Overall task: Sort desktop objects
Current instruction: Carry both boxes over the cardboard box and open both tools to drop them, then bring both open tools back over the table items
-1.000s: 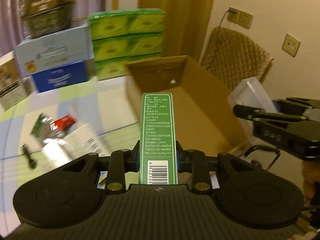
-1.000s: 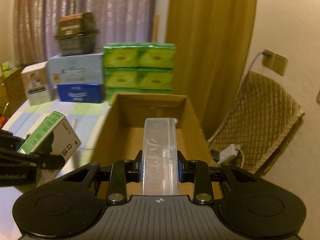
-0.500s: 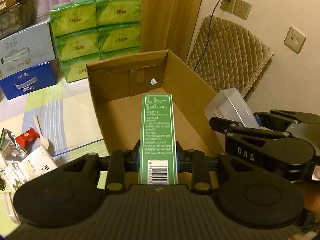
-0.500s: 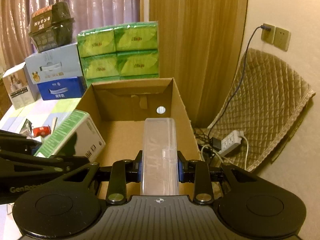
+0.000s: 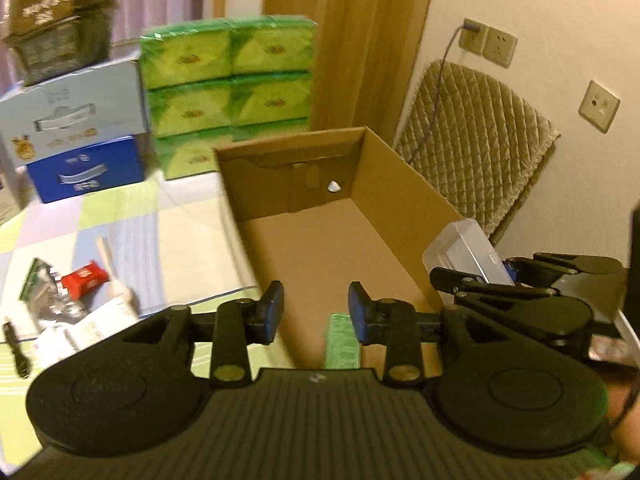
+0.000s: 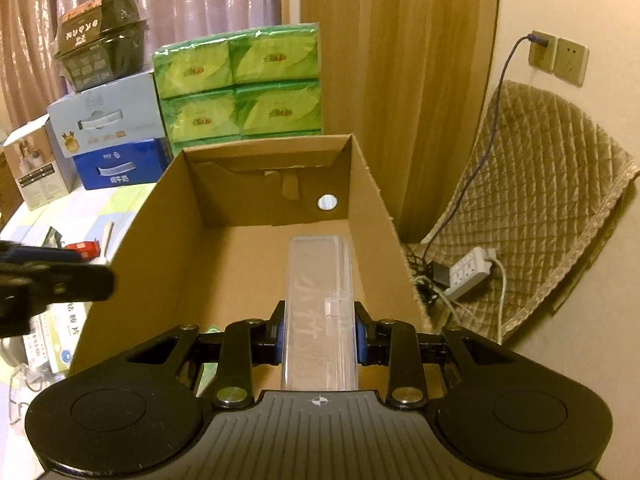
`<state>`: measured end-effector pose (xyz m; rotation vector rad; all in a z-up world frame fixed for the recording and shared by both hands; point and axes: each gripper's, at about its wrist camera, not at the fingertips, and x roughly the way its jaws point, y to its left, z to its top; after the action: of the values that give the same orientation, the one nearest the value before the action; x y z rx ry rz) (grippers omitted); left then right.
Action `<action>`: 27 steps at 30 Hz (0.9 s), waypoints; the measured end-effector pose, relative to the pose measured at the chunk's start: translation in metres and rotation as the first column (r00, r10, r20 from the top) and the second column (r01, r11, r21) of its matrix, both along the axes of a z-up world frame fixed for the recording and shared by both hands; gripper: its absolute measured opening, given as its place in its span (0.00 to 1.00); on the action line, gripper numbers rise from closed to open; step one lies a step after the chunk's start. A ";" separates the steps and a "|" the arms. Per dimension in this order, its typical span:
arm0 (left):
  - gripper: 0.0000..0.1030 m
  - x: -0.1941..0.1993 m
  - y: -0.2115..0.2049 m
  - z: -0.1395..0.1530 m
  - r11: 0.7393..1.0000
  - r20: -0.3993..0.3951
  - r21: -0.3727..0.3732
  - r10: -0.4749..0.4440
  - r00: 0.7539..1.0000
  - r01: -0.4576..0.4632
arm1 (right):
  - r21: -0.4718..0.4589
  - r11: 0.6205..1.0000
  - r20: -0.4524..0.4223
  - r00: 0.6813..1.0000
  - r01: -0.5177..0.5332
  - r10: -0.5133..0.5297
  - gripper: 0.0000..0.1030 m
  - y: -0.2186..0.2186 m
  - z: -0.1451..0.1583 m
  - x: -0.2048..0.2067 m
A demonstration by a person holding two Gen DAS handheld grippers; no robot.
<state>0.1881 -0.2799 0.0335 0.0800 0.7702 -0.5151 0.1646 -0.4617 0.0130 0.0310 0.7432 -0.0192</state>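
On the left part of the table point(image 5: 192, 224), which wears a pale checked cloth, loose items lie in a blurred cluster: a red packet point(image 5: 85, 282), a foil-and-green sachet point(image 5: 38, 288), a wooden spoon point(image 5: 114, 276) and a white carton point(image 5: 100, 322) just in front of them. Along the table's far edge stand a dark blue box point(image 5: 86, 168) with a pale blue box point(image 5: 72, 118) on it and a dark food tub point(image 5: 56, 32) on top; beside them is a stack of green tissue packs point(image 5: 230, 84).

The left gripper point(image 5: 316, 312) hangs over the near end of the open cardboard box point(image 5: 400, 192), its blue-padded jaws apart and holding nothing. Just below the gap between them lies the green medicine box point(image 5: 342, 340): only its narrow green face shows, blurred, inside the carton near the near wall.

The cardboard box sits at the table's right edge; its brown floor is bare further in, and its far wall has a round hole.

The right gripper point(image 6: 319, 334) hovers over the same carton, jaws clamped on a clear plastic case point(image 6: 320, 304). The case is long, rectangular and translucent, with faint lettering and a small raised latch on top, and it points toward the far wall. From the left wrist camera it juts over the carton's right wall.
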 end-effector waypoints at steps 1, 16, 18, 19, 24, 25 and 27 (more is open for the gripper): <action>0.33 -0.003 0.006 0.001 1.000 0.004 0.000 0.010 1.000 -0.010 | 0.011 1.000 0.000 1.000 -0.002 0.002 0.28 0.001 0.000 0.002; 0.58 -0.054 0.082 -0.004 0.991 -0.012 0.020 0.131 0.991 -0.131 | 0.075 0.997 0.104 0.994 0.029 -0.037 0.80 0.013 0.039 -0.051; 0.62 -0.064 0.095 -0.004 0.988 -0.012 0.024 0.150 0.989 -0.149 | 0.091 0.996 0.117 0.993 0.017 -0.028 0.83 0.022 0.044 -0.067; 0.65 -0.067 0.101 -0.003 0.987 -0.011 0.024 0.158 0.987 -0.158 | 0.099 0.995 0.121 0.992 0.012 -0.024 0.84 0.027 0.046 -0.073; 0.74 -0.089 0.137 0.001 0.976 0.010 0.035 0.213 0.977 -0.213 | 0.122 0.992 0.147 0.989 -0.038 0.020 0.89 0.063 0.054 -0.110; 0.76 -0.093 0.145 0.002 0.973 0.011 0.040 0.226 0.974 -0.226 | 0.121 0.991 0.149 0.988 -0.050 0.032 0.91 0.070 0.054 -0.116; 0.79 -0.102 0.161 0.002 0.967 0.011 0.044 0.249 0.968 -0.250 | 0.123 0.989 0.147 0.987 -0.080 0.062 0.94 0.087 0.053 -0.127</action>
<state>0.0860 -0.1185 0.0355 0.0255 0.7742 -0.2581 0.0373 -0.3743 0.0655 0.1274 0.6011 0.0980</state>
